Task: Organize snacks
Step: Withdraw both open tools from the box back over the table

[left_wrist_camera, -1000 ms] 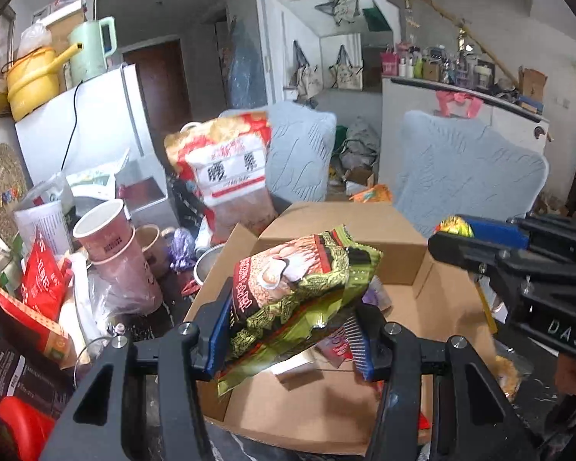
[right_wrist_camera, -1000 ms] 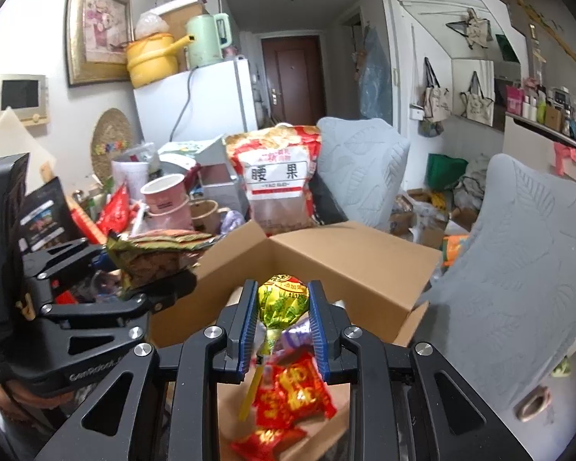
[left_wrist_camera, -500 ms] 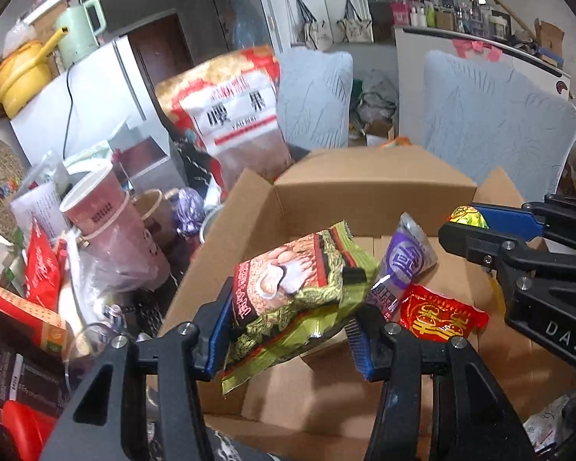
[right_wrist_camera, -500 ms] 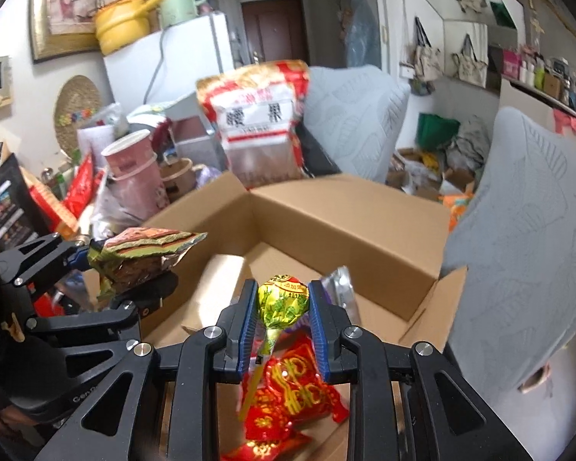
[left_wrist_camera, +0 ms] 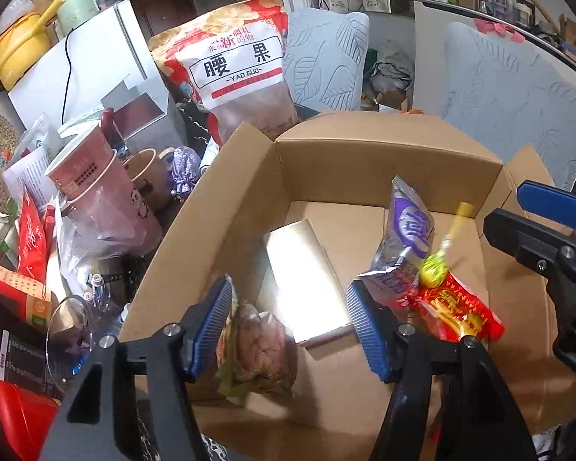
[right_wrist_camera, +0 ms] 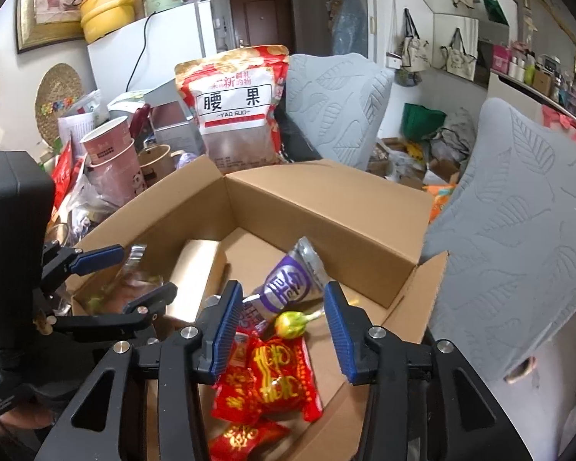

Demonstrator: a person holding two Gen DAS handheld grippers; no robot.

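An open cardboard box (left_wrist_camera: 384,161) (right_wrist_camera: 326,207) holds a purple packet (left_wrist_camera: 407,226) (right_wrist_camera: 284,288), red packets (left_wrist_camera: 457,311) (right_wrist_camera: 276,376) and a pale flat carton (left_wrist_camera: 303,280). My left gripper (left_wrist_camera: 288,326) (right_wrist_camera: 123,280) hangs over the box's near left corner, its jaws opening. A blurred green snack bag (left_wrist_camera: 253,349) drops beside the left pad, free of the right pad. My right gripper (right_wrist_camera: 282,330) (left_wrist_camera: 537,223) is over the box's right side, jaws opening. A green lollipop (right_wrist_camera: 290,322) (left_wrist_camera: 434,269) lies loose between them on the packets.
A big cashew bag (left_wrist_camera: 242,73) stands behind the box. Stacked pink paper cups (left_wrist_camera: 92,188), a mug and loose packets crowd the table to the left. Grey cushioned chair backs (left_wrist_camera: 510,107) rise behind and right of the box.
Both grippers sank toward the box and their jaws spread. The green bag slipped out of the left gripper. The right gripper let go of the lollipop, which dropped onto the packets.
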